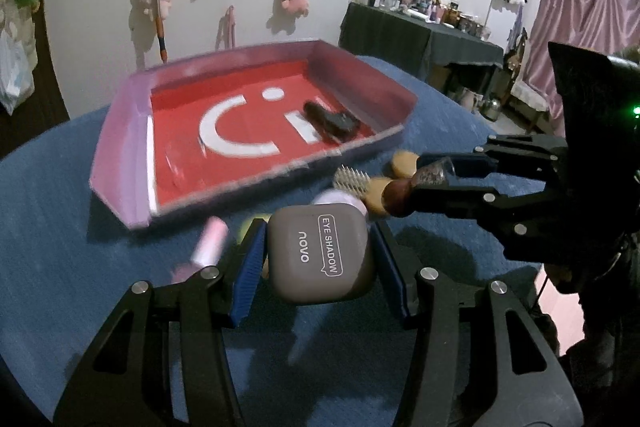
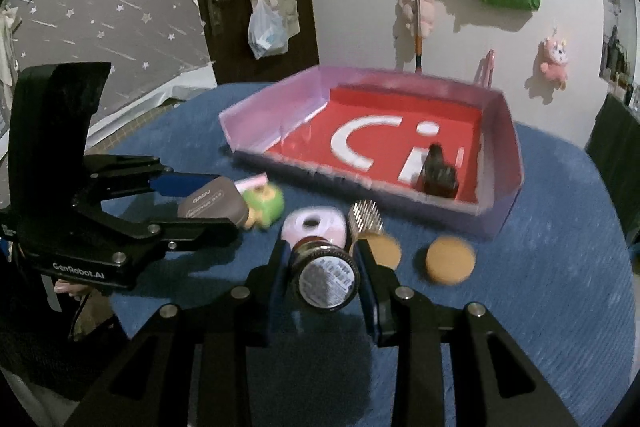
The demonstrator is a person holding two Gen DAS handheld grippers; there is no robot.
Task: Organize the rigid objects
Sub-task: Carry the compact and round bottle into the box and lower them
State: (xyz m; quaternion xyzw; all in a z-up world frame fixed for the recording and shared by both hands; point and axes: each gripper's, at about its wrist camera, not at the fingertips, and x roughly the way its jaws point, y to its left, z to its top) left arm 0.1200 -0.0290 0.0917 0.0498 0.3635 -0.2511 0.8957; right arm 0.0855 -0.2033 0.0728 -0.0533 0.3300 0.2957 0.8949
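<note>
My left gripper (image 1: 318, 259) is shut on a taupe eye shadow case (image 1: 320, 255), held above the blue table; it also shows in the right wrist view (image 2: 214, 205). My right gripper (image 2: 322, 273) is shut on a small dark jar (image 2: 324, 279), seen from the left wrist view (image 1: 424, 183) too. A pink tray with a red floor (image 1: 132, 131) (image 2: 500, 131) stands ahead and holds one dark object (image 1: 332, 121) (image 2: 438, 175).
On the blue table (image 2: 540, 307) lie a pink tube (image 1: 208, 247), a green toy (image 2: 266, 205), a pink round jar (image 2: 316, 227), a bristle brush (image 2: 364, 215) and two tan sponge pads (image 2: 450, 259). Plush toys hang on the wall.
</note>
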